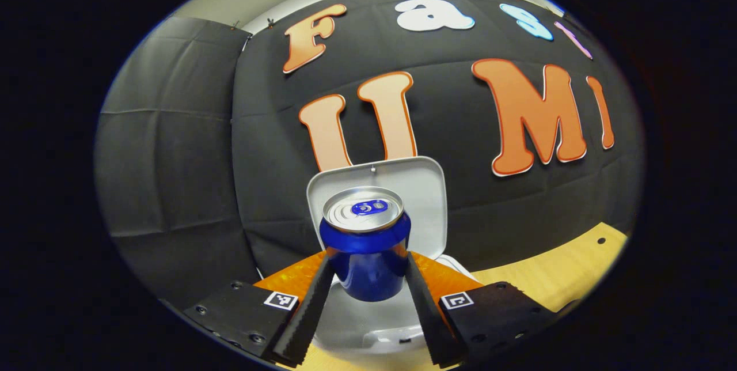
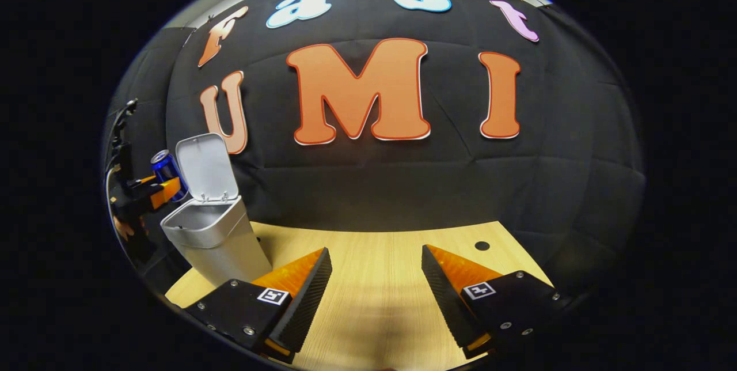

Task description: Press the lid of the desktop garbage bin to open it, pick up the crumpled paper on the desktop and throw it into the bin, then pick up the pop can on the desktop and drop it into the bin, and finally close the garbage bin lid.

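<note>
A blue pop can point(image 1: 366, 244) with a silver top stands upright between my left gripper's point(image 1: 368, 296) fingers, which press on its two sides. It hangs over the open mouth of the white desktop bin point(image 1: 368, 330), whose lid point(image 1: 429, 198) stands raised behind the can. In the right gripper view the bin point(image 2: 214, 238) stands at the far left of the wooden desk with its lid point(image 2: 206, 168) up, and the left gripper point(image 2: 151, 192) holds the can point(image 2: 167, 169) just left of the lid. My right gripper point(image 2: 377, 284) is open above the desk, nothing between its fingers.
The wooden desk point(image 2: 380, 256) runs out to the right of the bin, with a small dark hole point(image 2: 482, 245) near its back edge. The black cloth wall stands close behind the bin and the desk.
</note>
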The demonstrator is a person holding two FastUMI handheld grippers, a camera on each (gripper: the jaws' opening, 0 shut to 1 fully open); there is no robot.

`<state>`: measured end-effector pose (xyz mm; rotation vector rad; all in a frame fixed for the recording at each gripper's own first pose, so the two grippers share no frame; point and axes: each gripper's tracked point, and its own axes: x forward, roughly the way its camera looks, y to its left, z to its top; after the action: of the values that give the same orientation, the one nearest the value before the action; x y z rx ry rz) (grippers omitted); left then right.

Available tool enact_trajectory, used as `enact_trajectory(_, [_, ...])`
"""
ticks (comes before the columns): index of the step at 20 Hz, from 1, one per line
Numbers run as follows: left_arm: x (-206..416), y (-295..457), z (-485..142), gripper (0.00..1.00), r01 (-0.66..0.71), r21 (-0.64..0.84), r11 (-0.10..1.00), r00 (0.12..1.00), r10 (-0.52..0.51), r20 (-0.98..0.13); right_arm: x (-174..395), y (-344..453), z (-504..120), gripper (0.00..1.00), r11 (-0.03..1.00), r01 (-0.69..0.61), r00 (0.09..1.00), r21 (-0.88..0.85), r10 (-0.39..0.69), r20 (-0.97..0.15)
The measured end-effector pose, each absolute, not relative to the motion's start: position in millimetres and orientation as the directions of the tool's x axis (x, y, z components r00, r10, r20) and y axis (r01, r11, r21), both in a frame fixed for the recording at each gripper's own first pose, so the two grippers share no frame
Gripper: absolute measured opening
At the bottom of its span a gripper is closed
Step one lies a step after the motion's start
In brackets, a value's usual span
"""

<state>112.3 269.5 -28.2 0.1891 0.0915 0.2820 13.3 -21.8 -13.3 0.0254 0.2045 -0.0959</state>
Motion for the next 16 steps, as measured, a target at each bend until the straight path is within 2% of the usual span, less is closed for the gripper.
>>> enact_trajectory(3, [135, 272, -74, 0.75, -0.259, 0.155, 0.953, 0.946, 0.282, -0.156, 12, -33, -21, 0.94, 0.990, 0.135, 0.965, 0.027, -0.125, -0.231])
enact_trajectory(6, [131, 277, -96, 0.76, -0.280, 0.089, 0.956, 0.936, 0.292, -0.198, 10, -40, -28, 0.94, 0.986, 0.167, 0.956, 0.013, -0.158, -0.247])
enact_trajectory(8, [129, 274, -105, 0.81, -0.275, 0.071, 0.959, 0.931, 0.284, -0.230, 9, -39, -33, 0.94, 0.985, 0.172, 0.951, 0.012, -0.163, -0.263])
enact_trajectory(16, [116, 268, -100, 0.85, -0.266, 0.063, 0.962, 0.935, 0.273, -0.224, 10, -23, -37, 0.94, 0.990, 0.137, 0.955, 0.021, -0.126, -0.267])
